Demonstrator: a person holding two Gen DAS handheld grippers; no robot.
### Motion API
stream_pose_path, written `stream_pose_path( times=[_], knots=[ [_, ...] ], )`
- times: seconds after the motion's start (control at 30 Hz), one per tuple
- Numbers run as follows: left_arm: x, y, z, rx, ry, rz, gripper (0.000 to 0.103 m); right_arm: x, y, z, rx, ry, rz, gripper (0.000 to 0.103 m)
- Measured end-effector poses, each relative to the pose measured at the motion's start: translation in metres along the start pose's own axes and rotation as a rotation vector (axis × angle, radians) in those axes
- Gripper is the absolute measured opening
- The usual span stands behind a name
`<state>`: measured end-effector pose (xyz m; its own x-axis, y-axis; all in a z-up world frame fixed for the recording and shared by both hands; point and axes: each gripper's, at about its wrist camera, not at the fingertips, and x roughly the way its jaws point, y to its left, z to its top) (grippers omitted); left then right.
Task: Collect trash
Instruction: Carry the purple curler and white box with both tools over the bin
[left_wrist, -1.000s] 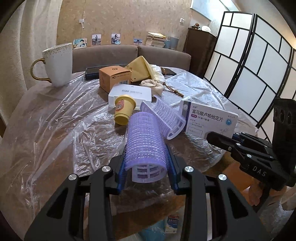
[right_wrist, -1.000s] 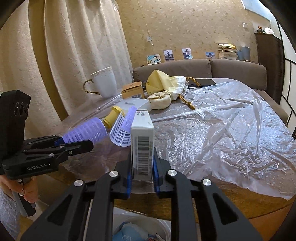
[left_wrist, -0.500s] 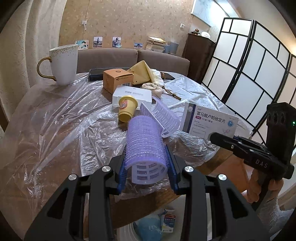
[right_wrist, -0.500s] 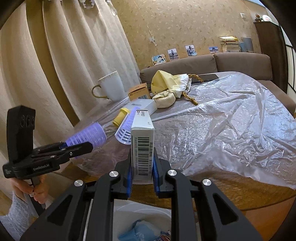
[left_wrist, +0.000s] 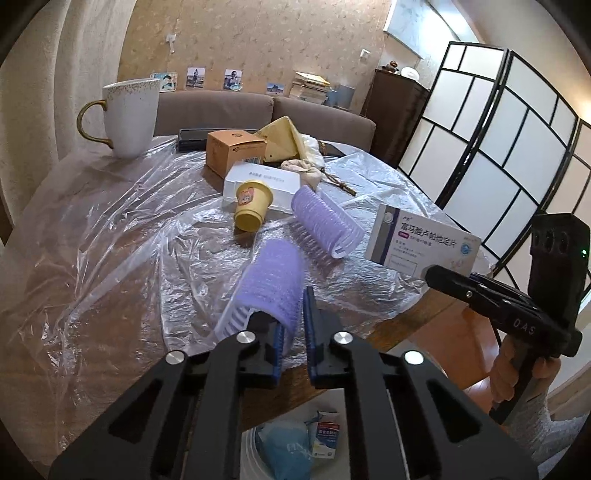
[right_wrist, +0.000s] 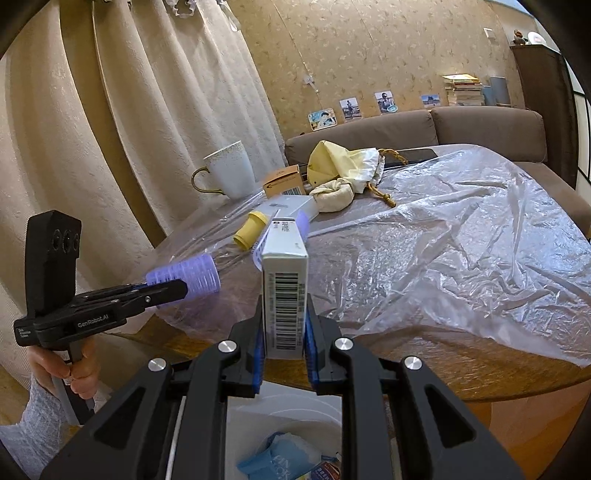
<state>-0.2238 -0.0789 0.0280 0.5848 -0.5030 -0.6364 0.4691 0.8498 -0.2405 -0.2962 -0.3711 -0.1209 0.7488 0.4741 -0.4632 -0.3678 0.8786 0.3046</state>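
Through the left wrist camera I see my left gripper (left_wrist: 293, 332) clamped on a purple hair roller (left_wrist: 271, 284), which tilts forward and to the left between the blue pads; its white end pokes out beside the left finger. It hangs just off the near edge of the round table (left_wrist: 388, 332), which is draped in a crinkled plastic sheet (left_wrist: 122, 236). On the sheet lie a second purple roller (left_wrist: 327, 225), a yellow paper cup (left_wrist: 253, 208) on its side against a flat white box (left_wrist: 262, 182), an orange carton (left_wrist: 232, 149), a yellow cloth pouch (left_wrist: 288, 142) and a white mug (left_wrist: 129, 116) with a gold handle. To the right, the other tool holds a medicine box (left_wrist: 421, 243) out over the table edge. Below my fingers sits a white bin (left_wrist: 249, 450) with blue wrapping and a small packet inside.

From the right wrist camera, my right gripper (right_wrist: 284, 339) is closed on the medicine box (right_wrist: 284, 295), held upright on its narrow edge, barcode facing me, above the bin (right_wrist: 288, 410) and just off the table rim (right_wrist: 461, 373). At the left, the left gripper (right_wrist: 166, 291) carries the roller (right_wrist: 192, 275) near the table edge. The mug (right_wrist: 231, 173), pouch (right_wrist: 340, 166) and cup (right_wrist: 251, 229) stand further back on the sheet (right_wrist: 461, 240).
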Motion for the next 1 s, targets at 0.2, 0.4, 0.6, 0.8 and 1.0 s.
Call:
stream_pose_path(
  times=[0.2,0.4,0.6,0.8,1.0],
  knots=[
    [-0.006,0.000,-0.003,-0.008,-0.016,-0.016,0.008,-0.001,0.002,-0.002,-0.005,-0.002,0.014,0.019],
    [-0.019,0.000,-0.005,-0.023,-0.043,-0.039,0.008,-0.010,0.009,-0.003,-0.027,-0.010,0.036,0.019],
    [-0.039,-0.009,-0.016,-0.007,-0.051,-0.059,0.008,-0.026,0.016,-0.008,-0.047,-0.003,0.062,0.019],
    [-0.058,-0.027,-0.034,0.031,-0.040,-0.079,0.008,-0.042,0.027,-0.027,-0.091,0.041,0.079,0.019],
    [-0.058,-0.043,-0.059,0.060,0.028,-0.077,0.008,-0.048,0.033,-0.056,-0.136,0.128,0.046,0.019]
  ],
)
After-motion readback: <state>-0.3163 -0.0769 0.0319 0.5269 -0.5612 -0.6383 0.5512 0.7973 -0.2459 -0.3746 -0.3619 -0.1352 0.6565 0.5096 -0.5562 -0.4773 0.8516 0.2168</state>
